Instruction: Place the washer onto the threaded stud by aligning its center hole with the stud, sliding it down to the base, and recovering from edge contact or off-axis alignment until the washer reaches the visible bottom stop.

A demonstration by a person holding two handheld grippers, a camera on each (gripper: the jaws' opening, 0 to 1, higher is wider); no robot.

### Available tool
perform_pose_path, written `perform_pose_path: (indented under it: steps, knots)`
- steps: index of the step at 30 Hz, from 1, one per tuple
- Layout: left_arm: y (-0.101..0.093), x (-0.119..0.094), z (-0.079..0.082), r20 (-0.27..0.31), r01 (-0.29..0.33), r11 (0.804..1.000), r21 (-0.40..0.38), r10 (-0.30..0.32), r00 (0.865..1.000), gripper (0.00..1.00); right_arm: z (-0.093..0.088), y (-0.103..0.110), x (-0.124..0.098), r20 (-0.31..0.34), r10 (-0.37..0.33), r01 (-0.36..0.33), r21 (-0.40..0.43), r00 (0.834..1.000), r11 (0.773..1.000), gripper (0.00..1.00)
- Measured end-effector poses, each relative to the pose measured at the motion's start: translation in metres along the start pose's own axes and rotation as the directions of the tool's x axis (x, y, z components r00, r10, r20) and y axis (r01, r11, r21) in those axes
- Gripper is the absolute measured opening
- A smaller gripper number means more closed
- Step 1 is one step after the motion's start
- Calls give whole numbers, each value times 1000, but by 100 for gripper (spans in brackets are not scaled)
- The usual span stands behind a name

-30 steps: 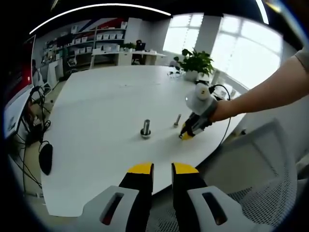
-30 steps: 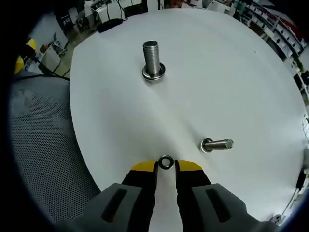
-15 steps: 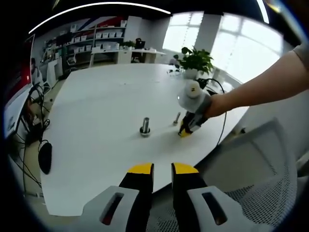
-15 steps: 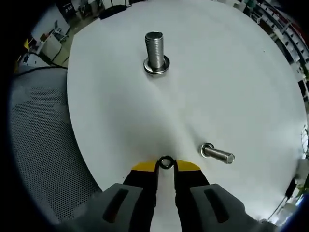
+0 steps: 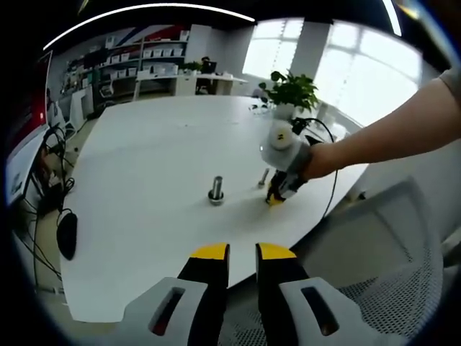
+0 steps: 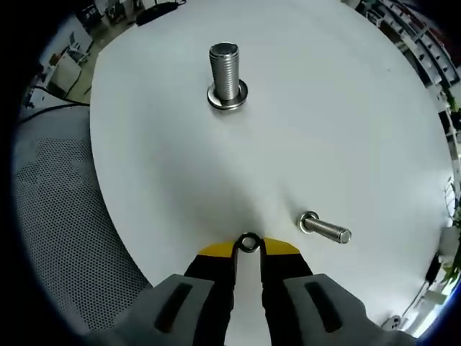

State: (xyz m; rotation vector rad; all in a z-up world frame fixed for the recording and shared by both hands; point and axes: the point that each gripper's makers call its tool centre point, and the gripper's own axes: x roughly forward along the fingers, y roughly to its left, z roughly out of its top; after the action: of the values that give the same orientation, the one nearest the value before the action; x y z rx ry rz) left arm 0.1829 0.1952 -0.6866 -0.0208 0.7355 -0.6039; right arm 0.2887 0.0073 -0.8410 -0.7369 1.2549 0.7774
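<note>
Right gripper: its yellow-tipped jaws are closing narrowly around the washer, which is sitting between the tips, flat side toward the camera, centre hole showing. From the left gripper view this gripper is hovering low over the desk near its close edge.

Left gripper: it is hanging back off the desk edge, jaws a small gap apart and holding nothing.

Threaded stud: it is standing upright on its wide base on the white desk, straight ahead of the right gripper's jaws and well apart from the washer. In the left gripper view the stud is just to the left of the right gripper.

Loose bolt: it is lying on its side near the right gripper, off to the right of the washer, its long axis running roughly across the line to the stud.

Deciding relation: the stud's axis is pointing up from the desk, while the washer's hole is appearing to face along the jaws, so the washer is probably needing to be levelled above the stud top before going down.

Nearer gripper: the right one, by far.
</note>
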Motion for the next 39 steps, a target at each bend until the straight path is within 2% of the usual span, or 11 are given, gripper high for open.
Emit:
perform_pose_path:
  steps: [8, 14, 17, 20, 28, 33, 39]
  knots:
    - [-1, 0, -1, -4, 6, 1000, 2, -6, 1000, 12, -2, 0, -1, 71, -21, 19, 38, 997, 999, 14]
    - [-1, 0, 1, 4, 8, 1000, -1, -8, 1000, 12, -2, -2, -2, 124, -43, 25, 143, 991, 989, 14]
    - [-2, 0, 1, 5, 11, 1000, 1, -11, 1000, 12, -3, -3, -2, 123, -36, 16, 157, 992, 987, 13]
    - [-2, 0, 1, 3, 12, 1000, 2, -12, 1000, 12, -6, -1, -3, 110, -36, 21, 136, 993, 990, 13]
    - [-2, 0, 3, 13, 10, 1000, 0, -10, 1000, 12, -6, -12, -15, 141, -61, 38, 159, 988, 986, 13]
    - [-2, 0, 3, 16, 13, 1000, 1, -13, 1000, 12, -4, -25, -23, 181, -94, 53, 221, 979, 974, 13]
    - [-2, 0, 3, 17, 13, 1000, -2, -13, 1000, 12, 0, -37, -37, 241, -143, 65, 305, 960, 950, 13]
